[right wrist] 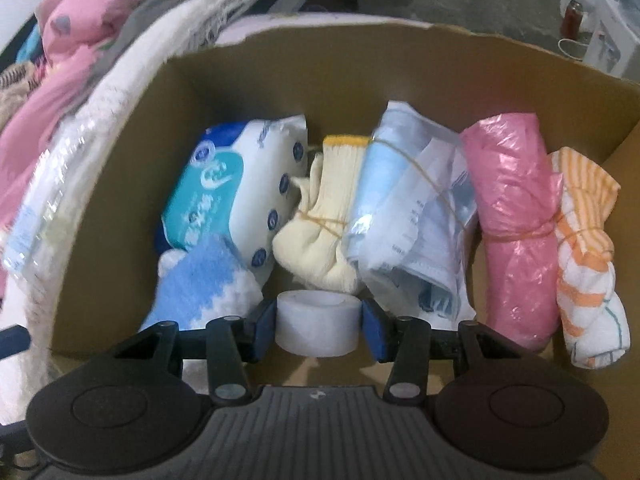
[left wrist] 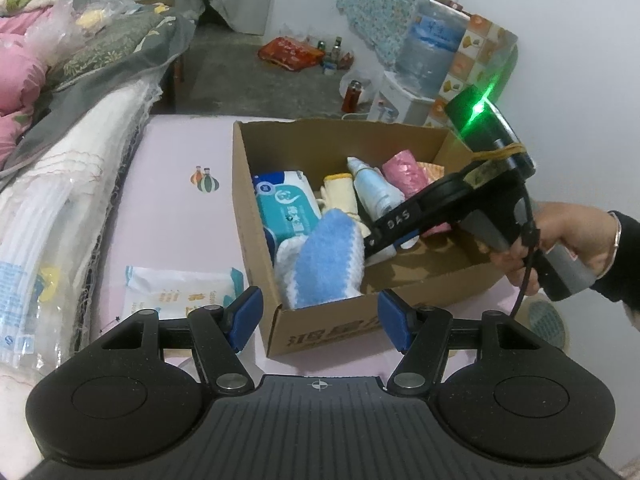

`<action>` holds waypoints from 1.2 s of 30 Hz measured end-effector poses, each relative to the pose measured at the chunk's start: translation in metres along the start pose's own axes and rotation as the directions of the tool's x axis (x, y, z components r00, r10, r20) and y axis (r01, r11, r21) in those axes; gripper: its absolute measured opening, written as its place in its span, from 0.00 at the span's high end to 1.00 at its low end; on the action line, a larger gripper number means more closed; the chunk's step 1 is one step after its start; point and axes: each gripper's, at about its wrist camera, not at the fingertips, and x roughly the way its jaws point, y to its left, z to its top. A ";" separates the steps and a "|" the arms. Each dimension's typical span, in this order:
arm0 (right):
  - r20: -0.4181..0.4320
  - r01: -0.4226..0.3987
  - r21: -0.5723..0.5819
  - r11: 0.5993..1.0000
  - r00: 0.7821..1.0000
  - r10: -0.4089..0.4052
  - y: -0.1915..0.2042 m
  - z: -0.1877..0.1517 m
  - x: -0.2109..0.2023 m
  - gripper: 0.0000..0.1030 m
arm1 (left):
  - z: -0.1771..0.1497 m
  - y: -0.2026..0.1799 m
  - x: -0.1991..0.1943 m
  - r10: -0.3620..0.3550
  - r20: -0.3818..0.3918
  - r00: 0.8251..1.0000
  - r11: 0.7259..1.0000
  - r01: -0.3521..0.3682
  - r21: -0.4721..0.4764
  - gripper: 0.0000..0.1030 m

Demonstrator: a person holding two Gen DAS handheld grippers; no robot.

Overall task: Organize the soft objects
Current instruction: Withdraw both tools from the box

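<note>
Soft objects fill a brown cardboard box (left wrist: 256, 184) that stands on a pale pink surface (left wrist: 176, 208) beside a bed. In the right wrist view they lie in a row: a blue and white fluffy cloth (right wrist: 200, 284), a white and teal wipes pack (right wrist: 232, 184) with print too blurred to read, cream gloves (right wrist: 324, 224) bound by a rubber band, a clear pack of pale blue fabric (right wrist: 404, 208), a pink plastic roll (right wrist: 516, 216) and an orange striped cloth (right wrist: 584, 256). The right gripper (right wrist: 318, 326) is inside the box, its blue pads closed against a white tape roll (right wrist: 316, 328). From the left wrist view its black arm bears the letters "DAS". The left gripper (left wrist: 318, 316) hovers before the box with jaws apart and nothing between them. A flat white packet (left wrist: 176, 296) lies on the surface just outside the box. Printing on the box front is cut off and unreadable.
</note>
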 end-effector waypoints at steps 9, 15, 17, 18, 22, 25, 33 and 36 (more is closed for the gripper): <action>-0.028 0.016 0.026 1.000 0.999 -0.015 0.003 -0.010 -0.007 0.60 | -0.001 0.003 0.001 -0.006 0.003 1.000 1.000 0.006 -0.002 0.38; -0.047 0.005 0.042 0.999 0.999 -0.003 -0.010 -0.015 -0.006 0.60 | -0.001 0.003 0.002 -0.007 0.000 1.000 1.000 0.007 -0.002 0.38; -0.054 -0.005 0.049 0.999 0.999 0.007 -0.012 -0.014 -0.006 0.60 | -0.001 0.003 0.002 -0.008 0.002 1.000 1.000 0.008 -0.002 0.38; -0.058 -0.009 0.049 0.999 0.998 0.011 -0.013 -0.014 -0.006 0.60 | -0.001 0.003 0.002 -0.009 0.001 1.000 1.000 0.009 -0.001 0.38; -0.067 -0.010 0.068 0.998 0.998 0.015 -0.016 -0.005 0.002 0.60 | -0.002 0.001 0.004 -0.013 -0.003 1.000 1.000 0.013 -0.001 0.38; -0.048 -0.011 0.091 0.996 0.999 0.015 -0.020 -0.003 -0.004 0.60 | -0.003 -0.001 0.004 -0.018 -0.007 1.000 1.000 0.018 0.001 0.38; 0.187 -0.131 0.109 0.985 0.976 0.109 -0.034 -0.054 -0.102 0.55 | -0.016 -0.017 -0.004 -0.056 0.001 0.998 0.998 0.056 0.036 0.33; 0.229 -0.188 0.075 0.979 0.959 0.167 -0.030 -0.085 -0.132 0.53 | -0.030 -0.033 -0.001 -0.082 -0.021 0.996 0.994 0.083 0.064 0.32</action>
